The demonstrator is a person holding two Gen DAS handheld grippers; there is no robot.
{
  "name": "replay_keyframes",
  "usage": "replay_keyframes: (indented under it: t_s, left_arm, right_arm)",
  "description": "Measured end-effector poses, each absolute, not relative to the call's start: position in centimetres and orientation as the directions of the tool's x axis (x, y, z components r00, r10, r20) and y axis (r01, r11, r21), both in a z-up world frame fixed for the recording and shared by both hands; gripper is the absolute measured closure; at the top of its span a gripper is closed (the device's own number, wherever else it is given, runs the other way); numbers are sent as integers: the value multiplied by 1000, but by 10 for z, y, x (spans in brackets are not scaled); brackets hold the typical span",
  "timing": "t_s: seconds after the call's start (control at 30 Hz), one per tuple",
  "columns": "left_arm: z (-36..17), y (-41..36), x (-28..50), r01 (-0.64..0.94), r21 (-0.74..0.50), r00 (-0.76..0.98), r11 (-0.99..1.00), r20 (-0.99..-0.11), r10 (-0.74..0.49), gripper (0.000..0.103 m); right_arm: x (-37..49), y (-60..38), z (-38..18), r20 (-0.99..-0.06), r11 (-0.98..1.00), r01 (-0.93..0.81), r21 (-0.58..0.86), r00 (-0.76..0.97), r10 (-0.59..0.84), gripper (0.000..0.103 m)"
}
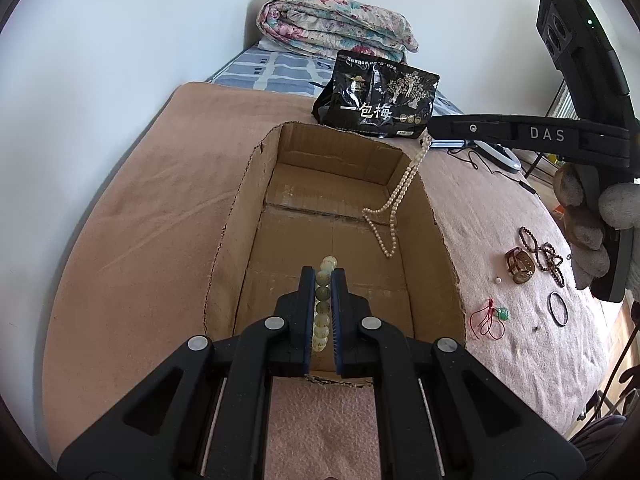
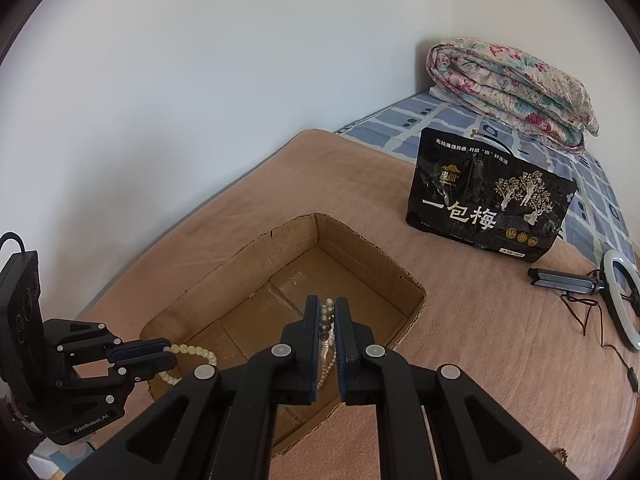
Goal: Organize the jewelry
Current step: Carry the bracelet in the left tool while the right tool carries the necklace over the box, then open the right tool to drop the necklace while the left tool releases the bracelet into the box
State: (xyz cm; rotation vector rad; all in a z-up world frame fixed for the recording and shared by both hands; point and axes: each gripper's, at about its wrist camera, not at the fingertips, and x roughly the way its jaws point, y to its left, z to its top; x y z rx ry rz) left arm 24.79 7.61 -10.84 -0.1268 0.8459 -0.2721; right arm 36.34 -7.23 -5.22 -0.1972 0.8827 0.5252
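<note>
We clamp the left gripper (image 1: 323, 276) on a pale jade bead bracelet (image 1: 325, 300) and the right gripper (image 2: 327, 312) on a pearl necklace (image 1: 394, 208), both hanging over the open cardboard box (image 1: 248, 200) (presumably ready to drop). Only the left wrist view shows more jewelry beyond: a watch (image 1: 519, 266) and dark bead bracelets (image 1: 548, 254) on the blanket (image 1: 500, 200).

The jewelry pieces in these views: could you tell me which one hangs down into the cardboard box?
The pearl necklace, clamped in the right gripper, dangles into the cardboard box. The pale bead bracelet sits pinched in the left gripper.
</note>
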Motion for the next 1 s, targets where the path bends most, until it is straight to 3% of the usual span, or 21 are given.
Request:
replay_keyframes:
  t_s: [0.07, 0.1, 0.13, 0.2, 0.23, 0.4, 0.67, 0.73, 1.0]
  left_arm:
    - [-109, 75, 249, 187, -211, 629, 959, -724, -282, 98]
    - [-110, 76, 249, 186, -211, 627, 960, -726, -281, 98]
    - [-110, 76, 250, 186, -214, 623, 959, -730, -283, 98]
    - [-110, 76, 250, 180, -219, 619, 959, -732, -284, 97]
    - [-110, 77, 250, 178, -222, 618, 959, -732, -285, 97]
    - [-108, 77, 247, 171, -223, 621, 960, -732, -281, 96]
    - [-98, 76, 235, 175, -221, 636, 960, -719, -281, 92]
    - [-95, 73, 230, 179, -218, 637, 959, -718, -282, 92]
    - [-79, 56, 211, 213, -203, 649, 956, -702, -293, 91]
  right_arm:
    - [363, -72, -53, -779, 857, -513, 48, 517, 353, 98]
    - [363, -72, -53, -780, 859, -511, 41, 521, 347, 93]
    - [362, -72, -53, -779, 860, -509, 32, 526, 341, 77]
    - [360, -73, -51, -775, 865, -501, 21, 538, 331, 57]
    - [359, -74, -50, -772, 866, -500, 23, 541, 333, 53]
    - [354, -76, -48, -772, 869, -494, 18, 546, 326, 50]
    - [338, -86, -37, -756, 886, -464, -2, 580, 302, 27]
    - [333, -92, -31, -746, 892, -452, 0, 594, 301, 16]
    - [308, -122, -11, -706, 916, -400, -22, 655, 269, 3]
